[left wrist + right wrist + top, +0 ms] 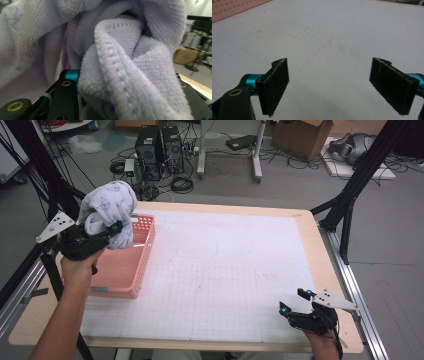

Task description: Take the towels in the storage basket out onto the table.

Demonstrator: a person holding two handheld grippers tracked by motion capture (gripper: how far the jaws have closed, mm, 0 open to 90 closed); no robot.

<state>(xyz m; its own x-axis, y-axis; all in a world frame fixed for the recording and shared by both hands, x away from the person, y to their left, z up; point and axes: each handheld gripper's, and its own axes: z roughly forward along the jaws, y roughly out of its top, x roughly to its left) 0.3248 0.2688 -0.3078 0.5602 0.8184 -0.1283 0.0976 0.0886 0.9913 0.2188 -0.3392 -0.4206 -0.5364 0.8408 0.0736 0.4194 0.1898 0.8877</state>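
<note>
I hold the bunched towel (107,210) in my left claw (116,227) above the pink basket (131,270); right claw (295,301) wide, idle; next, lower it onto the worktop (225,270)

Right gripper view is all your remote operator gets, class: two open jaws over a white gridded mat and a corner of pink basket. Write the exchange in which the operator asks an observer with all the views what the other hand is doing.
Operator: Where is the left gripper?
Observer: In the high view, the left gripper is raised above the pink basket at the table's left edge.
Operator: Is it carrying anything?
Observer: Yes, its jaws are closed on a bunched pale lavender towel, lifted clear of the basket floor.
Operator: How firm is that grip?
Observer: The left gripper view shows a thick fold with a stitched hem wedged between the jaws.
Operator: And my own gripper?
Observer: The right gripper sits open near the table's front right corner, holding nothing.
</note>
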